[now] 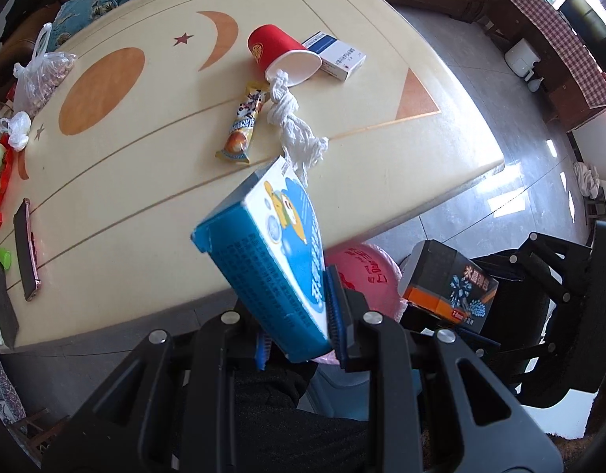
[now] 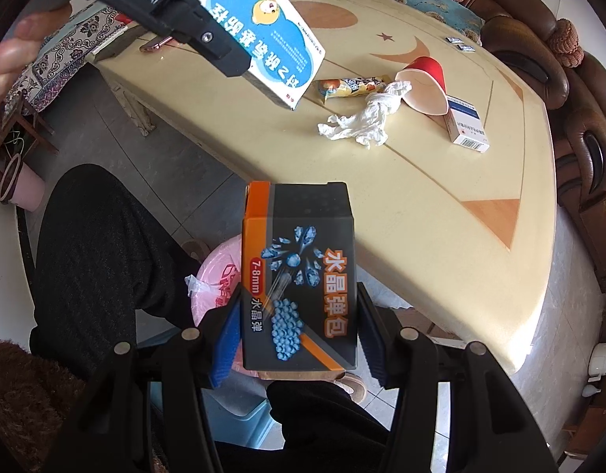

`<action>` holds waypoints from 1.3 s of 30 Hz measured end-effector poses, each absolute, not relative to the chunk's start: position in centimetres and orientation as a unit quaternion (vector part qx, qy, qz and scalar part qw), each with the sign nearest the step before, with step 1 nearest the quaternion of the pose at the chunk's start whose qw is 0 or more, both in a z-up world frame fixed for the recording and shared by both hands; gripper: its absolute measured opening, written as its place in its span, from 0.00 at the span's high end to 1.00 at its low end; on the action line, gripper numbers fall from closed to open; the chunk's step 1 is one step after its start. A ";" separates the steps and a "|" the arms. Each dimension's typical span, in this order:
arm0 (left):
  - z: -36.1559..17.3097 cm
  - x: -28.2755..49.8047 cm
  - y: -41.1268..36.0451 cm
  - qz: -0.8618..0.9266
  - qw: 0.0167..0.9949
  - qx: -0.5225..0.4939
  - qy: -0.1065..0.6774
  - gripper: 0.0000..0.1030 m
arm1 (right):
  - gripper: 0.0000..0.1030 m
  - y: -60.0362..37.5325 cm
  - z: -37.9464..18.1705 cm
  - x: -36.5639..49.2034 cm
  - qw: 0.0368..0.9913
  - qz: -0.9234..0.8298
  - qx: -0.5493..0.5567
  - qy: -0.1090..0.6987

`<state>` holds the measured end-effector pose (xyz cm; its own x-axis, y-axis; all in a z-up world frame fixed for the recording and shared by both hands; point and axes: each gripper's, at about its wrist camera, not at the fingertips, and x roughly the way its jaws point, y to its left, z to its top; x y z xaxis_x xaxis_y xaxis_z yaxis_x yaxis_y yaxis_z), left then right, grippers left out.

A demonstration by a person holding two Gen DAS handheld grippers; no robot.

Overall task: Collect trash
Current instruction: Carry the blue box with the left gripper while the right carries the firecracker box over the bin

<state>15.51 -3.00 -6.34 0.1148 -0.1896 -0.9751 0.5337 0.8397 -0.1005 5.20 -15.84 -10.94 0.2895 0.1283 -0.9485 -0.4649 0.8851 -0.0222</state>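
Fingers of left gripper [image 1: 303, 339] clamp blue box [image 1: 271, 252]; right gripper [image 2: 299, 339] clamps black box [image 2: 299, 276].

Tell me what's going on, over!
Left hand-held gripper shut on blue box. Right hand-held gripper shut on black box. Pink bin below. Nothing in the way.

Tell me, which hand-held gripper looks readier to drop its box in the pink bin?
Probably the right hand-held gripper: its black box hangs beside the pink bin, while the blue box sits farther off.
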 end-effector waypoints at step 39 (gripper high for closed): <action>-30.8 6.4 -3.0 -0.310 0.594 0.104 0.735 0.76 | 0.50 -16.0 -27.1 4.0 0.734 0.180 -0.083 0.650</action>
